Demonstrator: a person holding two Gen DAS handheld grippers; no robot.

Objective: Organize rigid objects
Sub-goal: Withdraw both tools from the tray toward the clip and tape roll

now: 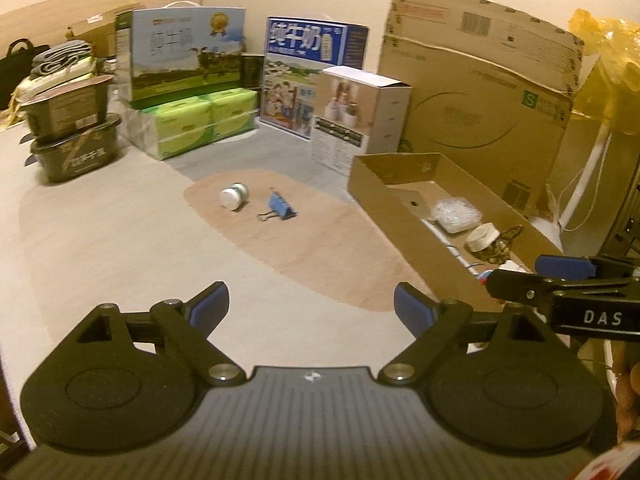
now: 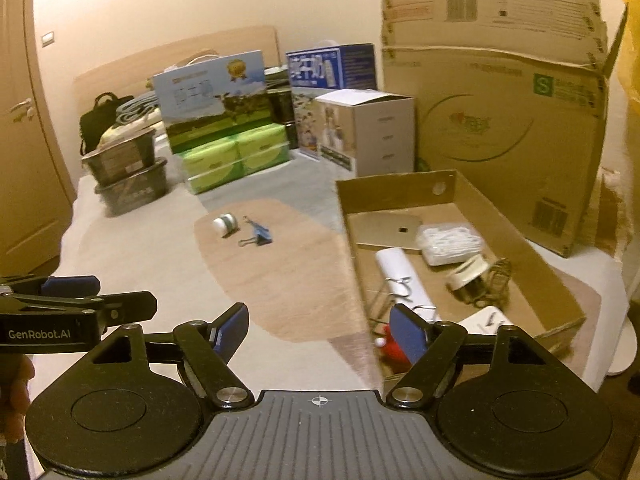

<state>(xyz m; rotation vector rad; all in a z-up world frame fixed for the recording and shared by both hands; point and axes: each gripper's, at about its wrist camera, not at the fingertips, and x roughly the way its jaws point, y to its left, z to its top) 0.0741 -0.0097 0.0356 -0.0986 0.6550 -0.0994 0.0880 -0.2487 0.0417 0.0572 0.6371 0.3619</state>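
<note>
A: Left wrist view: the left gripper (image 1: pixel 311 309) has its jaws apart, nothing between them. A small white-capped jar (image 1: pixel 234 197) and a blue binder clip (image 1: pixel 279 208) lie near each other on the tan patch of the bed (image 1: pixel 100 240), towards its far edge.

B: The jar is on its side; a nudge could roll it.

A: Right wrist view: the right gripper (image 2: pixel 318 330) is also spread and empty, beside the cardboard tray (image 2: pixel 352 216) on the right.

B: It's close to that wall and might clip it.

Blue binder clip (image 1: pixel 277 207), white-capped jar (image 1: pixel 234 196), on tan-and-cream rug (image 1: pixel 120 240).
</note>
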